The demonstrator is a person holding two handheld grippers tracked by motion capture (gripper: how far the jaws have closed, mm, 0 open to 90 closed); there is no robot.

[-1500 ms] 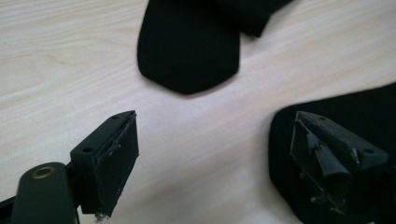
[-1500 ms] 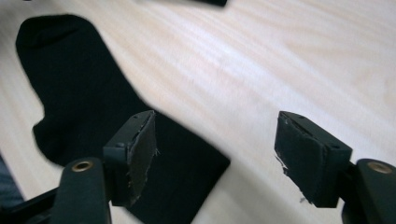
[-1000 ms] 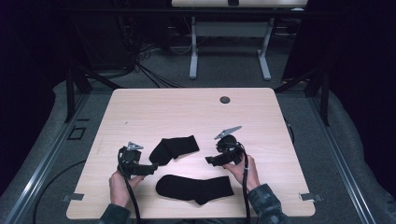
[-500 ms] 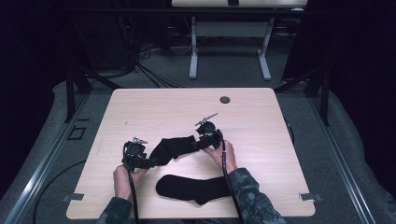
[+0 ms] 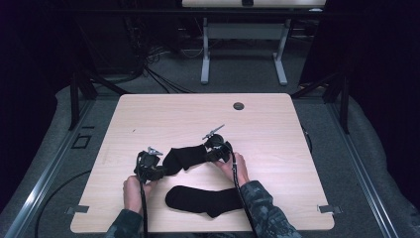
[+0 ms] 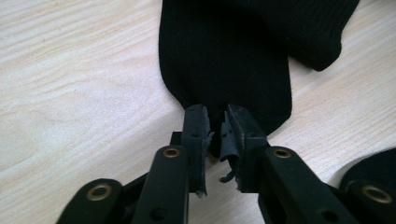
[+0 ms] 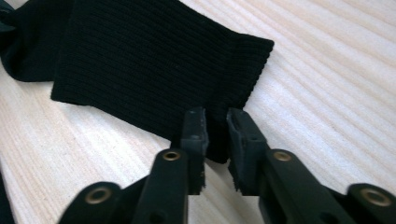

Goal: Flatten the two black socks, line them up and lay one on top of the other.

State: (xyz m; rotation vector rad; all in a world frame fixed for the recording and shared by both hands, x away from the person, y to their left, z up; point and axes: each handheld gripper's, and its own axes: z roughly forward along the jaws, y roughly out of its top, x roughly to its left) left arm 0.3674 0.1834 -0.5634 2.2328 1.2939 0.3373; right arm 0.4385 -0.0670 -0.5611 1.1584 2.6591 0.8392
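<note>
A black sock (image 5: 185, 157) lies flat on the light wooden table (image 5: 277, 134), slanting up to the right. My left gripper (image 5: 161, 171) is at its lower left end and is shut on the rounded toe, as the left gripper view shows (image 6: 215, 121) against the sock (image 6: 224, 56). My right gripper (image 5: 212, 153) is at the upper right end, its jaws pinching the ribbed cuff edge (image 7: 215, 123) of the sock (image 7: 140, 60). A second black sock (image 5: 203, 200) lies nearer the front edge, between the person's forearms.
A small dark round grommet (image 5: 238, 106) sits at the back of the table. Behind the table stand the white legs of another desk (image 5: 205, 54) and floor cables (image 5: 158, 79). The second sock's edge (image 6: 378, 168) lies close to the left gripper.
Both grippers moved inward to the upper sock's two ends; the right one came left and forward to the cuff, the left one right to the toe. Both closed on it.
</note>
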